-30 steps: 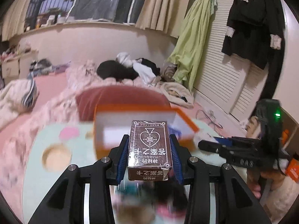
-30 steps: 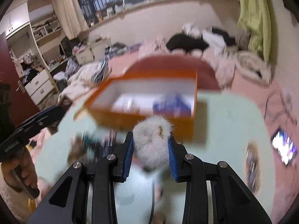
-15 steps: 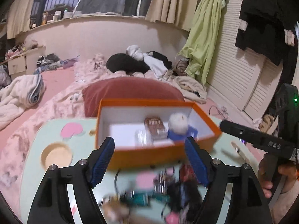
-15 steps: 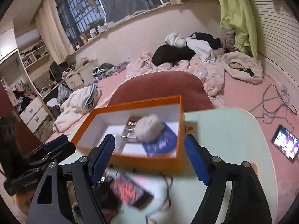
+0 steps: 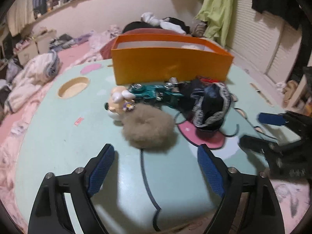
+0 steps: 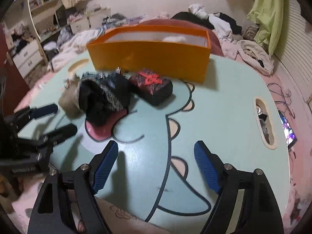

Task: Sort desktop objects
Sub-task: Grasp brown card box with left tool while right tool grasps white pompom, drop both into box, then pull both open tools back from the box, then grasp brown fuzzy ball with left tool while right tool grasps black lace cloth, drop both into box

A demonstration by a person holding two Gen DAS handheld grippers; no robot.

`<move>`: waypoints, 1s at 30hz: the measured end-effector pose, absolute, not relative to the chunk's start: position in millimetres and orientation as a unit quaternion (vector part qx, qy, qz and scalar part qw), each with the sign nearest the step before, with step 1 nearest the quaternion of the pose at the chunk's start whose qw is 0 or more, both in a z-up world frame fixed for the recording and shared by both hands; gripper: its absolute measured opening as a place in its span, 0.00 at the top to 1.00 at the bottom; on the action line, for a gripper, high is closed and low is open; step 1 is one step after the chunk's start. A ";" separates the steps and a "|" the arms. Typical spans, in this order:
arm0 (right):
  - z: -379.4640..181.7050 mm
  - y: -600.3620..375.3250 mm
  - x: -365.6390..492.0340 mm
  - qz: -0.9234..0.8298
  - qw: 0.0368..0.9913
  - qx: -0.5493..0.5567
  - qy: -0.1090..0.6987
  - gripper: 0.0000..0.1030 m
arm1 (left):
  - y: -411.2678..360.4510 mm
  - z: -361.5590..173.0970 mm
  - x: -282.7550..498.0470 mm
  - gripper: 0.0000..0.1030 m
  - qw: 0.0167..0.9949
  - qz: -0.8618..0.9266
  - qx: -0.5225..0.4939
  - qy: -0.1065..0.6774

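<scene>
An orange box [image 5: 171, 68] stands at the far side of the mint table [image 5: 58, 136]. In front of it lie a tan furry scrunchie [image 5: 149, 129], a plush dog [image 5: 117, 103], a teal toy car [image 5: 156, 94] and a black lacy cloth [image 5: 209, 105]. My left gripper [image 5: 155, 150] hovers just short of the scrunchie, its jaws opening and empty. The right wrist view shows a dark gift box with a red ribbon [image 6: 154, 87] by the orange box [image 6: 150, 58]. My right gripper [image 6: 156, 146] is over the dinosaur drawing, its jaws opening with nothing between them.
A round recess [image 5: 73, 87] is at the table's left and a long cutout [image 6: 264, 122] near its right edge. Each gripper shows in the other's view, close beside it. A bed with clothes lies behind, and a lit phone [image 6: 289, 132] on the floor.
The left gripper let the card box go and the right let a white pompom go, both into the orange box. Both jaws opened wide and the grippers dropped toward the near objects.
</scene>
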State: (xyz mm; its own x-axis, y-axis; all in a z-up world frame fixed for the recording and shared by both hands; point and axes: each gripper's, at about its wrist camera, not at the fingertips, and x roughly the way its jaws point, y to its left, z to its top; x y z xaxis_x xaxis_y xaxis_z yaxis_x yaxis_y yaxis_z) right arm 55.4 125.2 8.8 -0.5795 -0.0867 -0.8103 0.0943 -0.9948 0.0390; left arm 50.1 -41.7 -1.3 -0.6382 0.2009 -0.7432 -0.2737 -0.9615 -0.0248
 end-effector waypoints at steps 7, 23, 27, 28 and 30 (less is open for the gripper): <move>-3.6 124.2 57.7 -0.887 0.027 0.462 0.009 0.00 | -37.3 -6.1 49.8 0.00 0.130 0.903 -0.406 0.059; 5.7 122.8 58.3 -0.892 0.027 0.451 0.007 0.00 | -45.2 4.2 56.7 0.21 0.160 0.904 -0.395 0.024; 5.7 124.1 60.0 -0.894 0.031 0.447 0.008 0.00 | -61.6 14.7 52.9 0.40 0.151 0.912 -0.381 -0.015; 5.9 124.5 59.7 -0.894 0.031 0.446 0.008 0.00 | -65.0 15.9 48.5 0.40 0.142 0.913 -0.382 -0.019; 6.4 125.2 61.2 -0.896 0.034 0.443 0.005 0.01 | -70.6 17.7 39.2 0.40 0.130 0.913 -0.386 -0.030</move>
State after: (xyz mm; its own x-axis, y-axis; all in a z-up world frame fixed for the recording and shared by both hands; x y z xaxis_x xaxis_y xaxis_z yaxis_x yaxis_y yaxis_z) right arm 61.2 125.2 6.4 -0.6050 -0.0562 -0.7942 0.0651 -0.9977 0.0210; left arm 39.2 -70.6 17.7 -0.6689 0.2602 -0.6963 -0.2134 -0.9645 -0.1554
